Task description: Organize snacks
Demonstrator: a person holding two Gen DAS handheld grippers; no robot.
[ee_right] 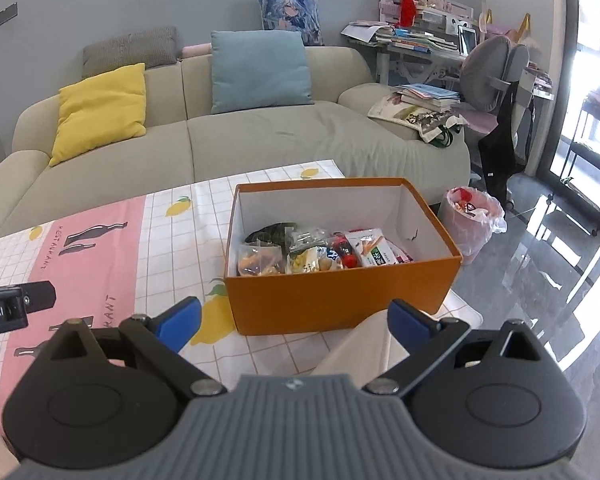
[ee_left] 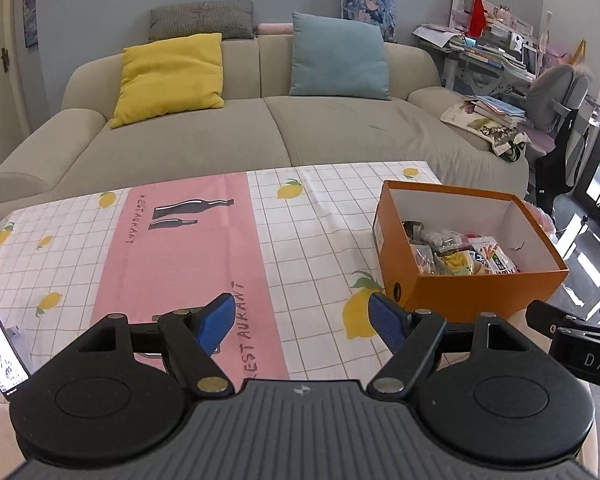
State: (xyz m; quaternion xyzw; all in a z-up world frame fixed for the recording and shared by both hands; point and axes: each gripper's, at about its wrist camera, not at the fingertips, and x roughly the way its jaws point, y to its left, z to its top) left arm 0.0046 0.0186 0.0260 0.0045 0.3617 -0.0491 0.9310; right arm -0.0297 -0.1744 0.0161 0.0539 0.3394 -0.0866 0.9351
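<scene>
Both fingers of your left gripper [ee_left: 302,322] stood wide apart and held nothing; their blue pads [ee_left: 216,322] pointed over the pink stripe of the tablecloth [ee_left: 180,248] in the lower middle of the left wrist frame. Your right gripper [ee_right: 296,326] was wide in the same way, with nothing between its blue pads [ee_right: 180,322], and it was low in the right wrist frame, just in front of the orange box [ee_right: 340,296].

That box sat on the right part of the table, near the right edge of the cloth. In the left wrist frame it was at the middle right [ee_left: 472,292]; in the right wrist frame it filled the centre. It had no lid on it, and its inside was white. The snacks [ee_right: 320,252] lay together in it, against the wall nearest to you: several small packets, some clear with yellow pieces, one white with a green label, one with red on it. I could not read the packets.

No snack lay on the cloth itself, as far as both frames showed. At the lower left edge of the left wrist frame a phone [ee_left: 0,348] stood tilted with its screen lit. Behind the table was a beige sofa [ee_left: 260,132] with a yellow cushion [ee_left: 172,76] and a blue cushion [ee_left: 340,58]. On the floor at the right of the right wrist frame stood a bin with a pink bag [ee_right: 472,220].
</scene>
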